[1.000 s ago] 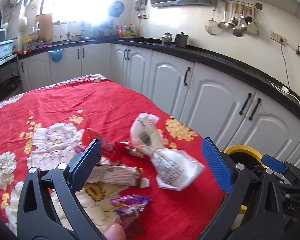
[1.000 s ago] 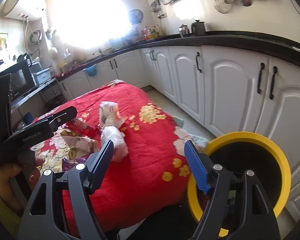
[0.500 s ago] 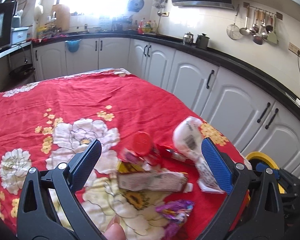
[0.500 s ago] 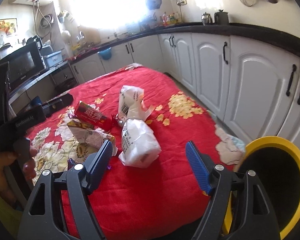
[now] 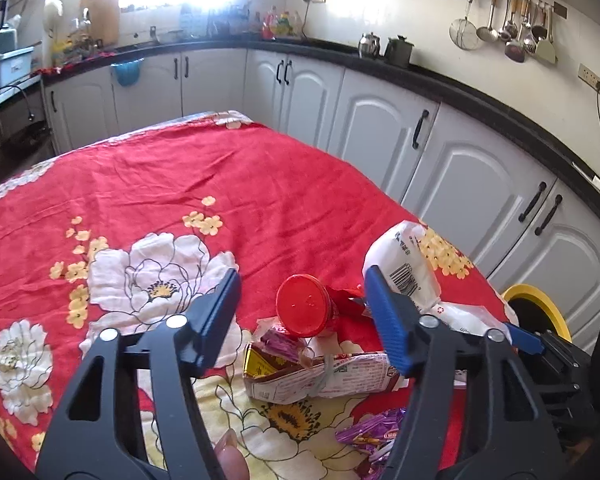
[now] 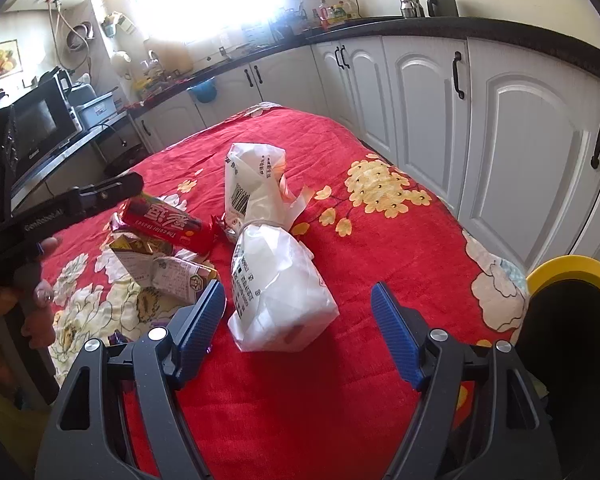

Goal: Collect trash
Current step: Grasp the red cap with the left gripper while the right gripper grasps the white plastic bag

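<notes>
Trash lies in a pile on the red flowered tablecloth (image 5: 180, 184). A red tube wrapper (image 5: 305, 311) (image 6: 165, 224) lies on a crumpled beige packet (image 5: 320, 376) (image 6: 168, 276). A knotted white plastic bag (image 6: 272, 272) (image 5: 410, 276) lies to its right. A purple foil wrapper (image 5: 374, 434) is nearest. My left gripper (image 5: 304, 320) is open, the red tube's end between its fingers. My right gripper (image 6: 298, 328) is open just short of the white bag. A yellow-rimmed bin (image 6: 568, 276) (image 5: 536, 304) stands beside the table.
White cabinets with black handles (image 6: 500, 140) run under a black counter to the right and behind. A microwave (image 6: 40, 120) stands on the left counter. The table's right edge drops off next to the bin.
Both grippers have swung left from the bin side toward the trash pile. The left one now frames the red tube; the right one is closer to the white bag.
</notes>
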The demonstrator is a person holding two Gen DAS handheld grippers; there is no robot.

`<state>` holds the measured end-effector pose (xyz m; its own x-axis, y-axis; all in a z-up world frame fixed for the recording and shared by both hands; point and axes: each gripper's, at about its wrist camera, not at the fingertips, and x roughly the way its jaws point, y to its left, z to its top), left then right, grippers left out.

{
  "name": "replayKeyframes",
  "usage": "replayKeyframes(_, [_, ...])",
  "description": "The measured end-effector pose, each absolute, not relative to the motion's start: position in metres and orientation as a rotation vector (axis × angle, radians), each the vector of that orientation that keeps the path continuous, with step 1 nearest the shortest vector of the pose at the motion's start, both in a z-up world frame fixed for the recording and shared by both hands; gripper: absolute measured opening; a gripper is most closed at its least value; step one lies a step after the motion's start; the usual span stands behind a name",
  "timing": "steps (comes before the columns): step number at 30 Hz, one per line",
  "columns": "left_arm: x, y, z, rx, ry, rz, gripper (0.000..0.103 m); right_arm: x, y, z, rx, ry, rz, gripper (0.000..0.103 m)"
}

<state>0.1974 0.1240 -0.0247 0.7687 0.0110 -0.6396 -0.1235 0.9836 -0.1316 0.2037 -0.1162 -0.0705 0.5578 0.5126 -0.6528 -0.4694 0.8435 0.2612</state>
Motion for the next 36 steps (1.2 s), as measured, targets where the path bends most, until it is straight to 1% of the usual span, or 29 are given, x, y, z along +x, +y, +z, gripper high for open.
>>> replayKeyframes(3, [0.203,0.124,-0.029,-0.176,0.711,0.066,0.049,0.208,-0.114,-0.073,0.065,0.799,0.584,0.073])
replayKeyframes(5, [0.206,0.123,-0.031,-0.172,0.720,0.061,0.041,0.211,-0.112,-0.076,0.071,0.810,0.589,0.073])
replayKeyframes(6, [0.207,0.122,-0.032,-0.165,0.726,0.060,0.040,0.212,-0.110,-0.077,0.076,0.818,0.591,0.072])
replayKeyframes(8, [0.208,0.120,-0.033,-0.162,0.734,0.053,0.039,0.216,-0.111,-0.082,0.099,0.840,0.596,0.068])
replayKeyframes(9, [0.209,0.119,-0.033,-0.163,0.736,0.050,0.038,0.217,-0.111,-0.084,0.109,0.848,0.604,0.063])
replayKeyframes(11, [0.210,0.118,-0.034,-0.158,0.739,0.047,0.033,0.218,-0.111,-0.085,0.123,0.855,0.626,0.054])
replayKeyframes(12, [0.210,0.117,-0.035,-0.153,0.742,0.045,0.032,0.217,-0.110,-0.085,0.120,0.852,0.639,0.047])
replayKeyframes(15, [0.210,0.113,-0.037,-0.149,0.750,0.037,0.027,0.214,-0.111,-0.083,0.109,0.842,0.644,0.042])
replayKeyframes(16, [0.210,0.112,-0.037,-0.149,0.752,0.031,0.023,0.213,-0.111,-0.082,0.114,0.839,0.646,0.039])
replayKeyframes(18, [0.209,0.109,-0.038,-0.146,0.753,0.022,0.022,0.210,-0.114,-0.081,0.117,0.833,0.646,0.036])
replayKeyframes(26, [0.204,0.100,-0.030,-0.119,0.730,0.013,0.022,0.202,-0.126,-0.076,0.129,0.802,0.633,0.033])
replayKeyframes(36, [0.189,0.091,-0.002,-0.148,0.660,-0.021,0.022,0.189,-0.154,-0.060,0.149,0.746,0.603,0.032])
